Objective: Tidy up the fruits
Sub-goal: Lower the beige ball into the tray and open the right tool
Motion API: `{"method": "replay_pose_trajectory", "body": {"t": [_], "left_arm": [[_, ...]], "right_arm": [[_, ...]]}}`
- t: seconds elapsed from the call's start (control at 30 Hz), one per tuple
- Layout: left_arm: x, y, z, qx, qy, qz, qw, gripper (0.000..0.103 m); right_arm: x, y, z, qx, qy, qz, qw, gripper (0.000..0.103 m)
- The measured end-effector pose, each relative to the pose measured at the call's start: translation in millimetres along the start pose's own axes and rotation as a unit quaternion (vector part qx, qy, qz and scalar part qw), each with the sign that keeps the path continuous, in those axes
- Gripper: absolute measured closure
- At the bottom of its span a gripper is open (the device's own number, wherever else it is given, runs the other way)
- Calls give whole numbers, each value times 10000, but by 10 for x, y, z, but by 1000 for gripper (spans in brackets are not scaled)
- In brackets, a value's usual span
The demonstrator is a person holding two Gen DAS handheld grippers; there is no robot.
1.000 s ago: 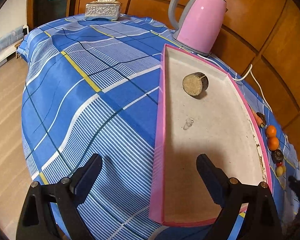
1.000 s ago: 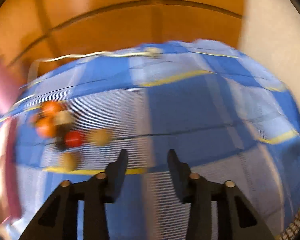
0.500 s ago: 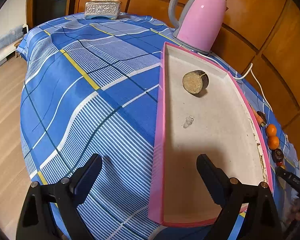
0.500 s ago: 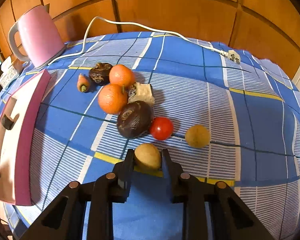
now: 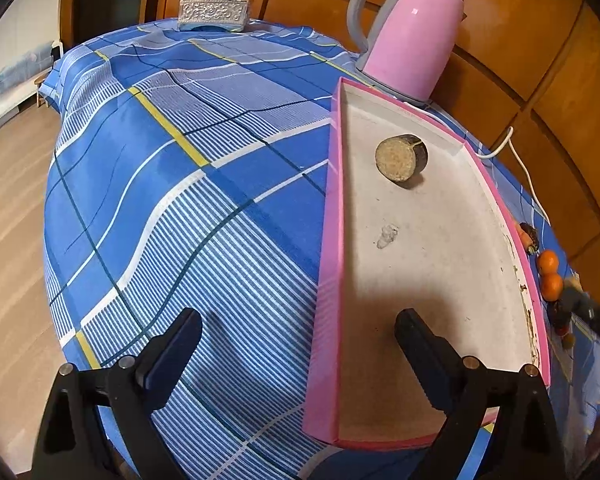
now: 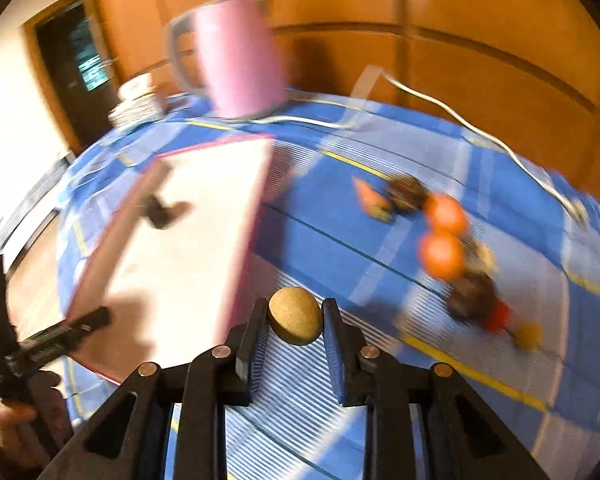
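My right gripper is shut on a small tan round fruit and holds it above the blue cloth, just right of the pink-rimmed tray. The other fruits lie on the cloth to the right: two oranges, a dark round fruit, a red one, a tan one, a dark fruit and a carrot piece. My left gripper is open and empty over the tray's near left rim. A cut brown cylinder lies in the tray.
A pink kettle stands behind the tray, its white cord trailing over the cloth. A tissue box sits at the far end of the table. The left gripper also shows in the right wrist view.
My right gripper closed on the tan fruit, lifted it off the cloth and swung left toward the tray. The left gripper has stayed open in nearly the same place.
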State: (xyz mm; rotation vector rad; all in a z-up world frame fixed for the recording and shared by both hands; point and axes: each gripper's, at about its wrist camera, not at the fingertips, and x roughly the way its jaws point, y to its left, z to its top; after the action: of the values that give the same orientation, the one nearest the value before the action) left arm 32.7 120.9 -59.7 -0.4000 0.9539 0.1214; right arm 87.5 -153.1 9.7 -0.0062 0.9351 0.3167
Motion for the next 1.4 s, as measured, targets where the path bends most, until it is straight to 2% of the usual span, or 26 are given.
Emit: {"method": "replay_pose_trajectory", "body": {"t": [0.1,0.27,0.47,0.6,0.97,1.23,1.4], "left_arm": [[5,-15,3,21,-1,0,10000,5],[7,-23,-1,40,-6,2,10000,5],[10,-26,-4,57,-5,10,10000,5],[12,-35,0,65,-4,17,10000,5],[-35,-56,4,114,-67,11,9999,5],[-140,-47,34,124,-223,3,9997,5],[-255,-59,110,162,-370,-107,9991,5]], "right_arm": [[142,290,134,-383,45,219,9990,77],[418,606,271,-722,118,295,9969,76],[661,740,353,-770,206,251,9965,76],[608,733,330,-717,105,283,9970,70],[194,409,137,-174,-218,93,9996,70],[-97,-85,-177,443,-338,-418,9976,70],[-239,-571,-474,1028,-269,-1006,9892,70]]}}
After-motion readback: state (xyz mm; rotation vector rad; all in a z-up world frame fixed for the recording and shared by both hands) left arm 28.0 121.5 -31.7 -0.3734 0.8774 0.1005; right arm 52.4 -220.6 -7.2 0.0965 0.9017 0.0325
